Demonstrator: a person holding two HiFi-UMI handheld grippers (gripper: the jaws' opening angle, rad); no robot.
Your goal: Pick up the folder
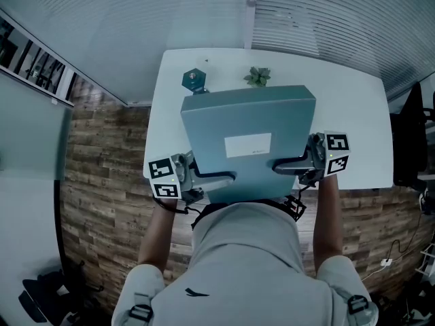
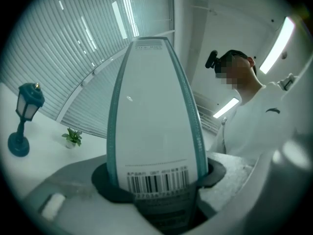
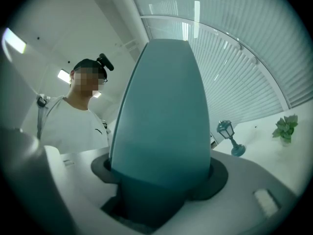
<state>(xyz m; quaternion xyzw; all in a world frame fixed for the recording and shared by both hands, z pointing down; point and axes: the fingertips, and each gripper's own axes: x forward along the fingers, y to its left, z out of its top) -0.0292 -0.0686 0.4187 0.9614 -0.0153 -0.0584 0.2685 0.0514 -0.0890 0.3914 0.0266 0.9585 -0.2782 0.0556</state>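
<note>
A teal box folder (image 1: 248, 141) with a white label on its top face hangs flat above the white table (image 1: 353, 114), held at its two near corners. My left gripper (image 1: 204, 177) is shut on its left end, and the left gripper view shows the barcode-labelled spine (image 2: 154, 116) wedged between the dark pads (image 2: 110, 180). On the right end my right gripper (image 1: 293, 161) is shut. There the plain teal edge (image 3: 164, 121) fills the gap between the jaws.
A small teal lantern figurine (image 1: 194, 82) and a little potted plant (image 1: 257, 77) stand at the table's far edge, just beyond the folder. Window blinds run behind the table. Wood flooring lies to the left and a black chair (image 1: 411, 134) to the right.
</note>
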